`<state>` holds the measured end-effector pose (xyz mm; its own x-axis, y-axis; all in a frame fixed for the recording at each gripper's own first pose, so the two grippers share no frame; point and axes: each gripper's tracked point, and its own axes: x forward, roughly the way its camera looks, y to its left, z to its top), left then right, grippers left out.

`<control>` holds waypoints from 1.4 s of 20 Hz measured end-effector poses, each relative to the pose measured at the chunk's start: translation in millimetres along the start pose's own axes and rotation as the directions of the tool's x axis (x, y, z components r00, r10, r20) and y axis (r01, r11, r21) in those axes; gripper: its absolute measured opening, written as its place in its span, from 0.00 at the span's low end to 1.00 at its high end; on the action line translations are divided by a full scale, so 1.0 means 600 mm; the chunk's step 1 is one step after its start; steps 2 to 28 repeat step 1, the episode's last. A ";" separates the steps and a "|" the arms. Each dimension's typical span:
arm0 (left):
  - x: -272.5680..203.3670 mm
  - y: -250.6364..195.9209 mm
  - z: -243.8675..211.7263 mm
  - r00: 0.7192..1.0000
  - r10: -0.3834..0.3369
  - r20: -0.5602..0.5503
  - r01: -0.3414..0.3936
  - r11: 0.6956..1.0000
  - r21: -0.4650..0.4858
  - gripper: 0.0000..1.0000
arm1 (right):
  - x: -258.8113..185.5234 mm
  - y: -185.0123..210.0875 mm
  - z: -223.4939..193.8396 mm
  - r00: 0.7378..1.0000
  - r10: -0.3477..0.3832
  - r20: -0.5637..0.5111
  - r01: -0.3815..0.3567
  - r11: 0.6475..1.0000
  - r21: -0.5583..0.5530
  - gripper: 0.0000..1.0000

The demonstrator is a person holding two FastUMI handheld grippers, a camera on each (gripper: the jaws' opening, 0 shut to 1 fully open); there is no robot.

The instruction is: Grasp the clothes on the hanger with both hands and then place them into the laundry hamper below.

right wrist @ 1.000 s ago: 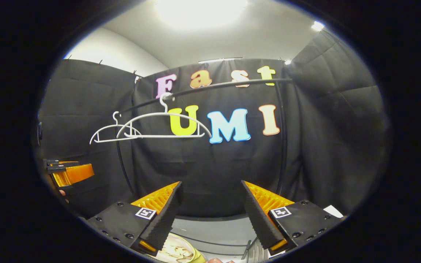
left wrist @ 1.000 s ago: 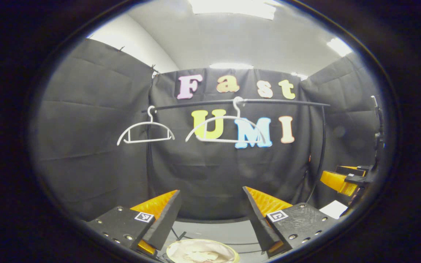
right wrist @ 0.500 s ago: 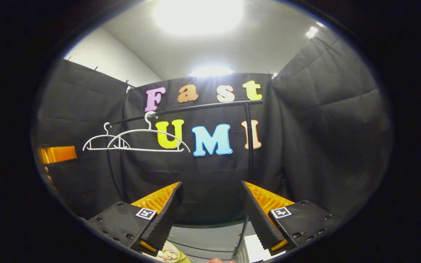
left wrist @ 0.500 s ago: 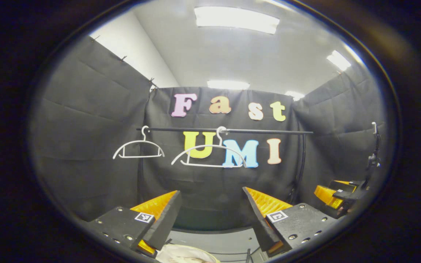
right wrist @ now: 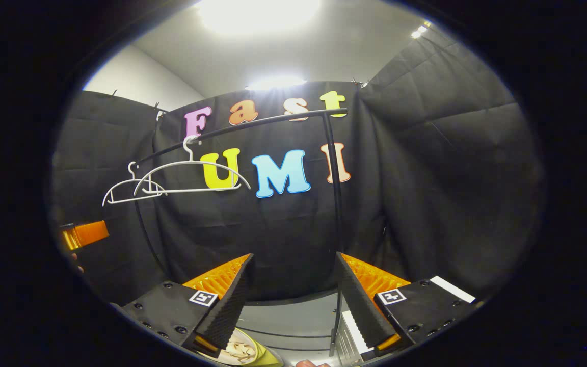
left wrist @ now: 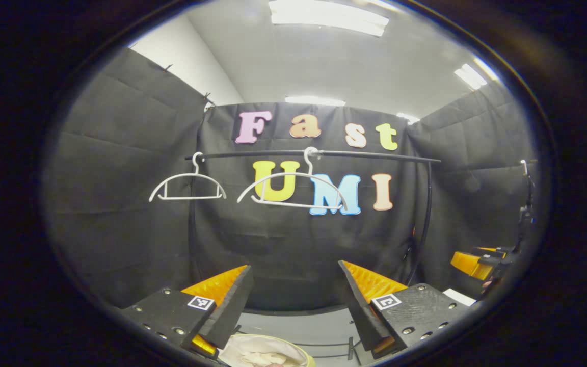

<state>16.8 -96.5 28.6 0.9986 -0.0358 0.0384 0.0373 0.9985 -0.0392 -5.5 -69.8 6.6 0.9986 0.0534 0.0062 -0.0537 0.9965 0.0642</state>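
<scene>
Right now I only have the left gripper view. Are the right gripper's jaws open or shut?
Observer: Open. In the right gripper view, the right gripper has its jaws spread wide with nothing between them.
Operator: What is closest ahead of it?
Observer: The rack's upright post, which rises just past the jaws.
Operator: Anything at the foot of that post?
Observer: Yes, a white ribbed object sits low down beside it. I cannot tell what it is.
</scene>
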 end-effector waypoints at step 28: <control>0.009 -0.002 -0.003 1.000 -0.015 0.004 0.015 1.000 0.008 0.95 | 0.008 0.003 -0.001 1.000 -0.022 -0.003 0.022 1.000 -0.019 0.92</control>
